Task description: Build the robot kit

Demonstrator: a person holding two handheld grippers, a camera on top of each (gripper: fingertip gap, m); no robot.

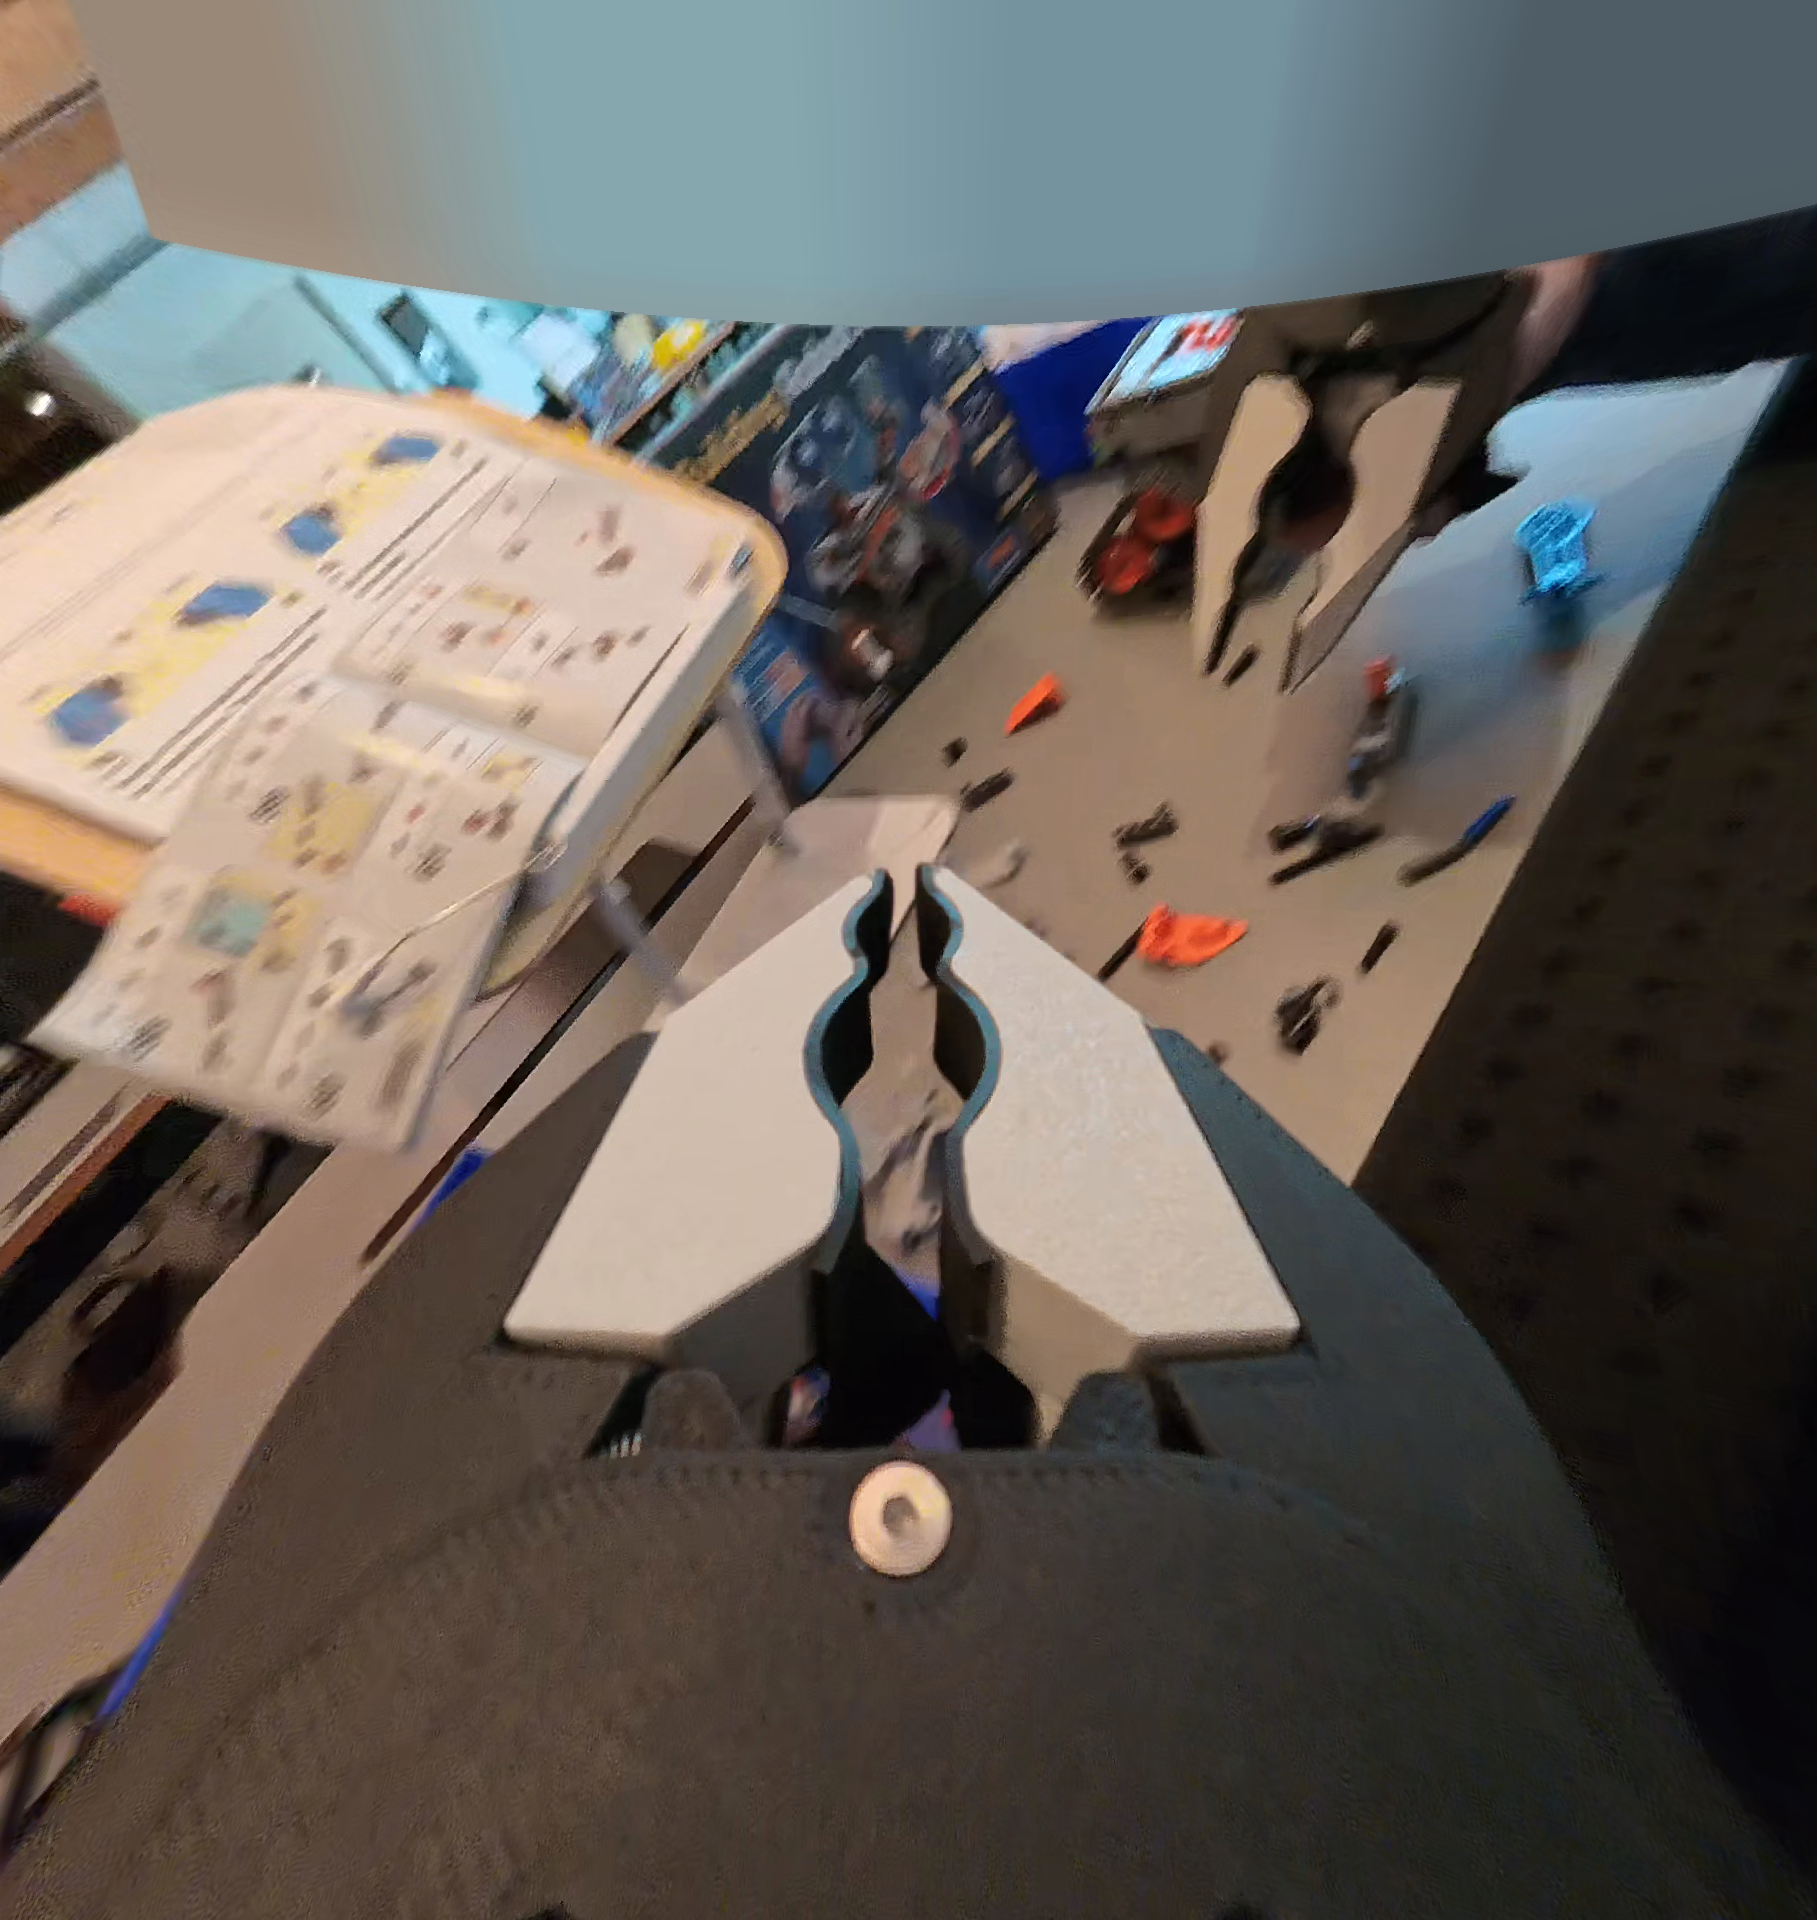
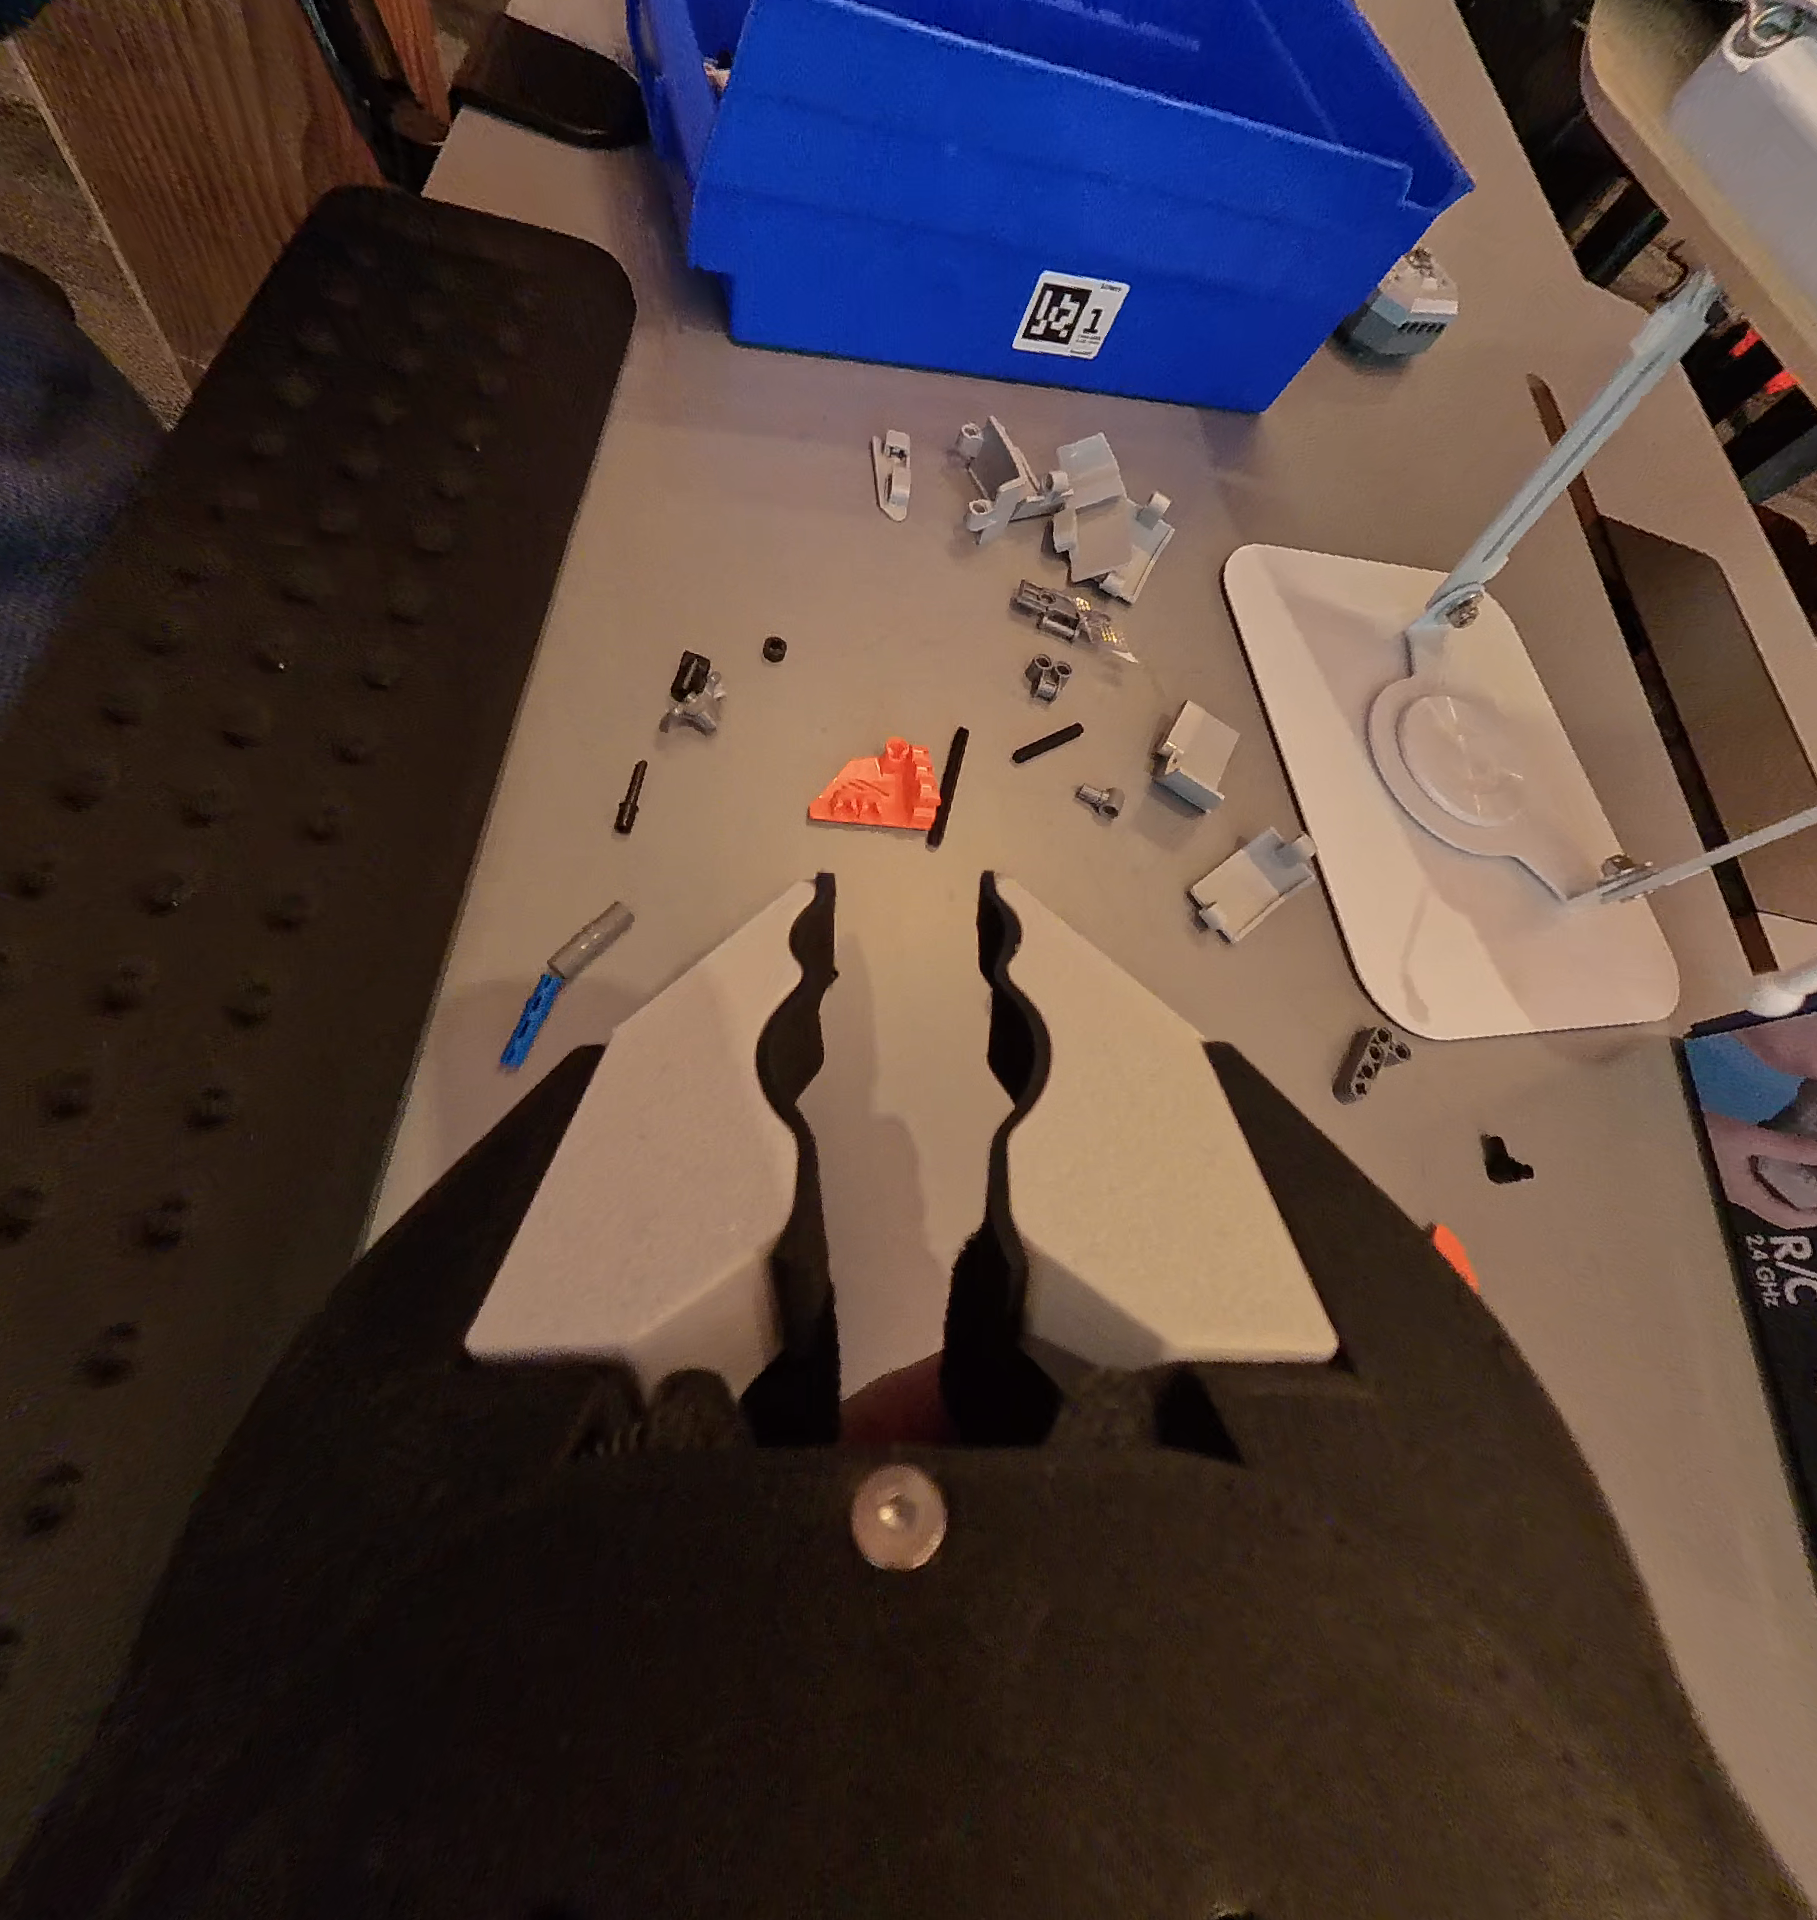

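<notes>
My right gripper (image 2: 904, 883) is open and empty, low over a grey table (image 2: 758, 520). An orange wedge-shaped building piece (image 2: 878, 795) lies just ahead of its fingertips, with a black rod (image 2: 948, 784) beside it. My left gripper (image 1: 904, 883) is shut with nothing visible between its fingers, held above the table's edge; this view is blurred. The right gripper also shows in the left wrist view (image 1: 1259, 665), farther off, above scattered small pieces. Two orange pieces (image 1: 1190, 935) (image 1: 1034, 701) lie between the grippers.
A blue bin (image 2: 1039, 208) stands at the back. A white stand base (image 2: 1444, 790) is to the right, carrying an open instruction booklet (image 1: 343, 623). A black studded mat (image 2: 260, 727) lies left. Grey pieces (image 2: 1070, 509) and a blue-grey pin (image 2: 561, 982) are scattered about. A printed box (image 1: 883, 540) stands nearby. My hands' fingertips stand some 25 centimeters from each other. My right gripper is the nearer one to the blue-grey pin (image 2: 561, 982): about 9 centimeters, against 25 centimeters.
</notes>
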